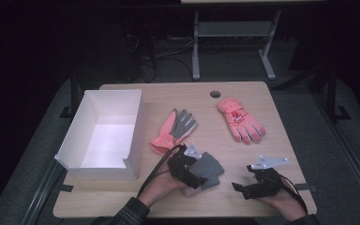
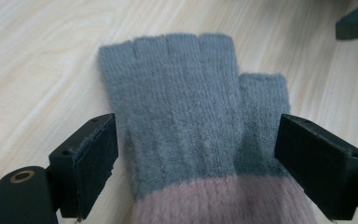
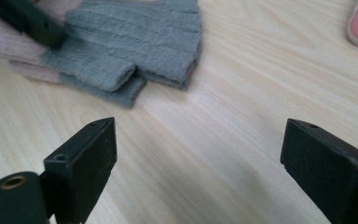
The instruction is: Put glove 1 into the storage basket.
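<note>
Straddling grey glove — left tool open | right tool open — empty

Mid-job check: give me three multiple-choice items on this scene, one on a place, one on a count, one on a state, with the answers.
1. Where does the white box stand on the table?
A. left side
B. right side
C. far middle

2. How many pink ski gloves lie on the table?
A. one
B. two
C. four

3. How is the left claw set at the grey knit glove?
A. shut beside it
B. open, a jaw on each side
C. lifted clear of it

Answers: 1 A, the high view shows the box at the left edge. 2 B, one near the box, one farther right. 3 B, the left gripper view shows the jaws straddling the glove.
</note>
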The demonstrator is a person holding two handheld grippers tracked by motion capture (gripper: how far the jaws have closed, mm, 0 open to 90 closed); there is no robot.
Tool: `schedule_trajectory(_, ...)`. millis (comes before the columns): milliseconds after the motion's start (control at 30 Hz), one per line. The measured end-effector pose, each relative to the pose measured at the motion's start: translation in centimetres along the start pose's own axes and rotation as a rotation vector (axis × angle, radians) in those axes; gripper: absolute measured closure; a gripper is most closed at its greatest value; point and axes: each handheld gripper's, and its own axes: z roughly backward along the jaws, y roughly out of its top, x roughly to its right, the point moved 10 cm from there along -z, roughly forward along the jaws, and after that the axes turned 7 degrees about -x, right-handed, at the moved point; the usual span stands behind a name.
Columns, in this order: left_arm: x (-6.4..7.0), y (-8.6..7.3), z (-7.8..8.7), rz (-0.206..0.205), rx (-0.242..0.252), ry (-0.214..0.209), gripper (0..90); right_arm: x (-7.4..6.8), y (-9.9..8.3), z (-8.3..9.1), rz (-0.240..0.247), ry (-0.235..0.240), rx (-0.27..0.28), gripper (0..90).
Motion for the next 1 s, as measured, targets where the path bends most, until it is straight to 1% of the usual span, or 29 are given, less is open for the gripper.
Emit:
schedule_trajectory(33, 0.0, -0.1, -0.2, -0.008, -0.011, 0.005, 12.8, 0.1, 0.0, -0.1, -0.001, -0.005, 0.0, 10.3)
schedule_trajectory(100, 0.1, -0.3, -0.8, 0.01, -0.01, 0.004, 12.8, 0.0, 0.0, -0.2, -0.005, -0.005, -0.004, 10.3)
schedule_trajectory(233, -0.1, -0.6, -1.3, 0.023, -0.013, 0.006, 12.6, 0.1, 0.0, -0.4, 0.005, -0.013, -0.01, 10.3)
schedule_trajectory(367, -0.1, -0.7, -1.4, 0.02, -0.015, 0.007, 12.6, 0.2, -0.1, -0.3, 0.001, -0.02, -0.01, 10.3)
schedule_trajectory(433, -0.2, -0.8, -1.5, 0.028, -0.016, -0.001, 12.6, 0.3, 0.0, -0.2, 0.0, -0.028, -0.007, 10.4)
schedule_trajectory(467, -0.2, -0.8, -1.6, 0.042, -0.013, -0.01, 12.6, 0.4, 0.0, -0.2, 0.0, -0.036, -0.009, 10.4)
schedule_trajectory(567, -0.3, -0.9, -1.6, 0.038, -0.013, -0.013, 12.5, 0.5, -0.1, -0.3, -0.012, -0.041, -0.015, 10.4)
schedule_trajectory(633, -0.2, -0.8, -1.6, 0.048, -0.009, -0.012, 12.7, 0.6, 0.0, -0.4, -0.006, -0.045, -0.007, 10.3)
schedule_trajectory(700, -0.1, -0.9, -1.6, 0.046, -0.017, -0.011, 13.1, 0.6, 0.0, -0.3, -0.013, -0.046, -0.008, 10.4)
schedule_trajectory(767, 0.0, -0.9, -1.5, 0.036, -0.026, -0.017, 16.9, 0.7, 0.0, -0.3, -0.015, -0.048, -0.008, 10.3)
schedule_trajectory(800, 0.1, -0.8, -1.4, 0.038, -0.021, -0.025, 20.5, 0.7, 0.0, -0.3, -0.015, -0.049, -0.008, 10.4)
schedule_trajectory(833, 0.3, -0.8, -1.3, 0.026, -0.021, -0.04, 24.1, 0.7, 0.0, -0.2, -0.014, -0.05, -0.007, 10.4)
schedule_trajectory(867, 0.4, -0.8, -1.3, 0.023, -0.02, -0.053, 28.9, 0.7, 0.0, -0.2, -0.014, -0.049, -0.005, 10.4)
schedule_trajectory(900, 0.5, -0.8, -1.3, 0.027, -0.014, -0.058, 31.9, 0.7, 0.0, -0.2, -0.013, -0.049, -0.005, 10.3)
schedule_trajectory(1000, 0.6, -0.8, -1.1, 0.017, -0.027, -0.088, 42.6, 0.8, 0.0, -0.2, -0.016, -0.051, -0.003, 10.3)
